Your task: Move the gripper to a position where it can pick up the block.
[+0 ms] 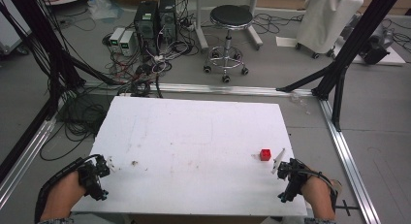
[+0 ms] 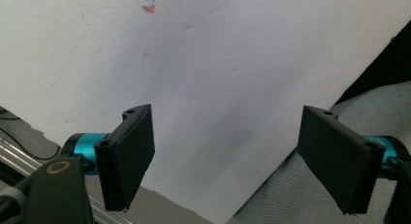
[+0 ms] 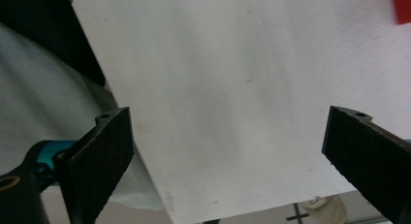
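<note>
Red cube (image 1: 265, 154) is located on the white table (image 1: 194, 136), toward its right side, just ahead of and slightly left of the right gripper (image 1: 277, 164); the two are near but apart. In the right gripper view a red corner of the cube (image 3: 402, 6) is seen at the upper right edge, well beyond the jaw tips.

The right gripper (image 3: 228, 136) is held over the table's near right corner with its jaws spread wide; nothing is held between them, and bare white surface is seen in the gap. A pale blade-like part is seen at its front in the high view.

The left gripper (image 1: 107, 167) is positioned at the table's near left edge, well apart from the cube. In the left gripper view its jaws (image 2: 225, 141) are likewise spread wide and empty, with the table edge and grey fabric seen between and below them. A small orange and blue mark (image 2: 149, 7) is visible far ahead of the fingertips.

A black stool (image 1: 231, 20) and cables are seen on the floor beyond the table.
</note>
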A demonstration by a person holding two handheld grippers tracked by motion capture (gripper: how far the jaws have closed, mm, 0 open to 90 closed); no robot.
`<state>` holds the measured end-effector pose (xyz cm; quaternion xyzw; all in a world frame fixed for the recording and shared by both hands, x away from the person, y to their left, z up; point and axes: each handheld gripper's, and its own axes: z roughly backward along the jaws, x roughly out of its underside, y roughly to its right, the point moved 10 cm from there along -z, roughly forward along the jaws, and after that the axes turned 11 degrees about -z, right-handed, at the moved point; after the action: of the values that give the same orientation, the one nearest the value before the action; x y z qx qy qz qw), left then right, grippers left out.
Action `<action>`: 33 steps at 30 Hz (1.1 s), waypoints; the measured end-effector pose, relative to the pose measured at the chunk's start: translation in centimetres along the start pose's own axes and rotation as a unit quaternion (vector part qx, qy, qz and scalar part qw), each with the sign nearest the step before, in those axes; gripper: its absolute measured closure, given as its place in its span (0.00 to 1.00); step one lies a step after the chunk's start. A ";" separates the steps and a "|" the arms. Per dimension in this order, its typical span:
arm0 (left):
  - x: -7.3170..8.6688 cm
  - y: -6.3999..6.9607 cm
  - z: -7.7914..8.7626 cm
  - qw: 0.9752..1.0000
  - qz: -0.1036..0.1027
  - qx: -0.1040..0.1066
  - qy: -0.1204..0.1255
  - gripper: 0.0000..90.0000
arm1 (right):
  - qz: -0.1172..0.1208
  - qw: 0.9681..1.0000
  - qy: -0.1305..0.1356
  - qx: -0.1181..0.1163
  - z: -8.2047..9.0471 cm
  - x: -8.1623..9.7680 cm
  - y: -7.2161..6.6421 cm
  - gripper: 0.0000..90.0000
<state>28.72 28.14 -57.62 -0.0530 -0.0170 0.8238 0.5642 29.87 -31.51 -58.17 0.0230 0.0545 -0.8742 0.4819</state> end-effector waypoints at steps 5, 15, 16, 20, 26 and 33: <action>-0.2 0.0 -0.1 1.000 -0.001 0.001 0.001 0.24 | 0.009 1.000 0.017 0.016 1.3 0.0 1.8 0.04; -0.3 0.1 -0.2 1.000 -0.004 0.001 0.003 0.24 | 0.057 0.998 -0.022 0.032 2.2 0.0 4.0 0.04; -0.3 0.1 -0.2 1.000 -0.005 0.001 0.001 0.24 | 0.057 0.998 -0.022 0.032 2.2 0.0 4.0 0.04; -0.3 0.1 -0.2 1.000 -0.003 0.004 0.002 0.24 | 0.068 0.997 -0.019 0.044 2.9 -0.3 5.4 0.04; -0.3 0.1 -0.3 1.000 -0.001 0.004 0.002 0.24 | 0.091 0.994 -0.029 0.054 3.7 -0.4 6.9 0.04; -0.4 0.1 -0.4 1.000 -0.001 0.003 0.003 0.24 | 0.113 0.991 -0.039 0.057 4.3 -1.0 7.7 0.04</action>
<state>28.77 27.75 -57.99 -0.0534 -0.0131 0.8231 0.5653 37.01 -35.27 -54.35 0.0227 -0.0171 -0.8163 0.5770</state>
